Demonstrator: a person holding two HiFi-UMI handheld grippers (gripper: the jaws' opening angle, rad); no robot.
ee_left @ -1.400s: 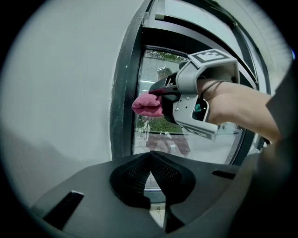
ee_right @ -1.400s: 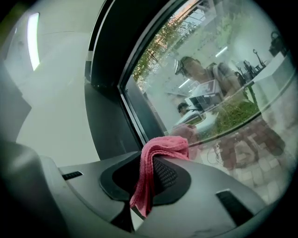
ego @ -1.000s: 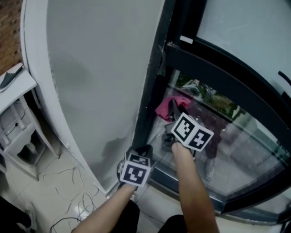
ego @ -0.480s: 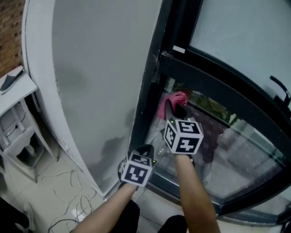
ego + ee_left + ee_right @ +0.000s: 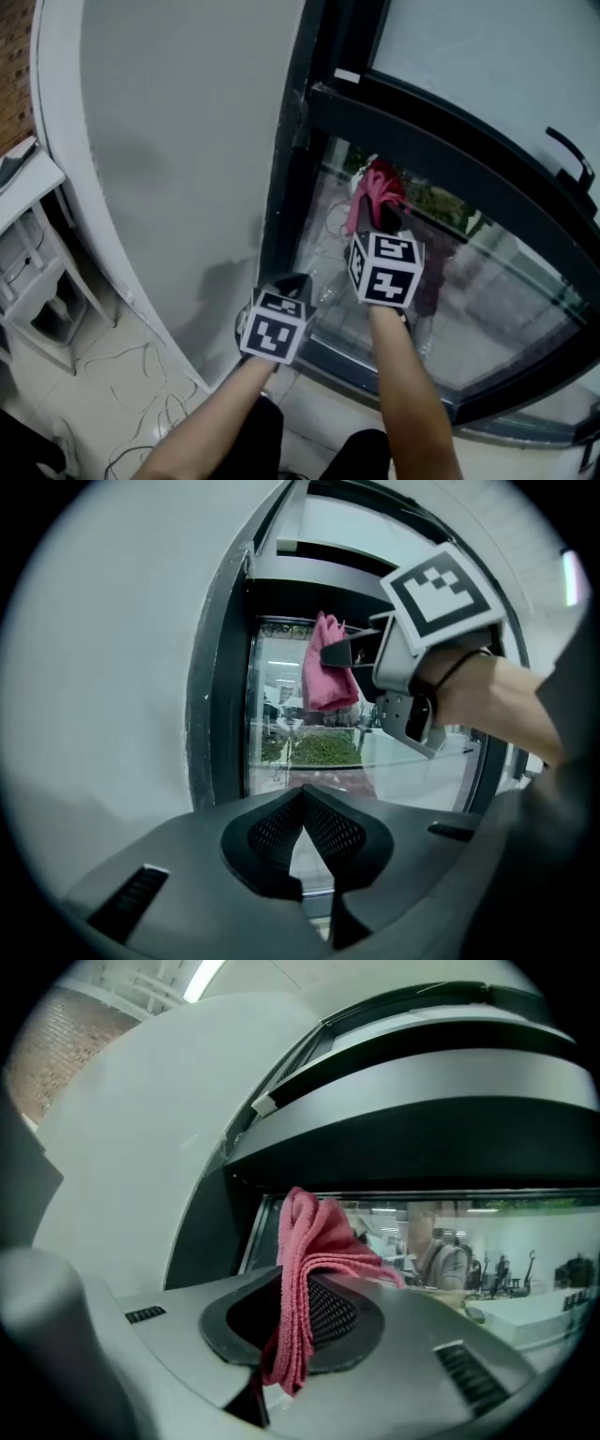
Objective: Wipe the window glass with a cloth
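The pink cloth is clamped between the jaws of my right claw, up at the top of the window glass, just under the black frame bar. My left claw hangs lower, jaws together on nothing.

No legible words, brands or numbers, only square black-and-white patterns on the marker cube of the left gripper and marker cube of the right gripper, small white label on far window frame, unreadable.
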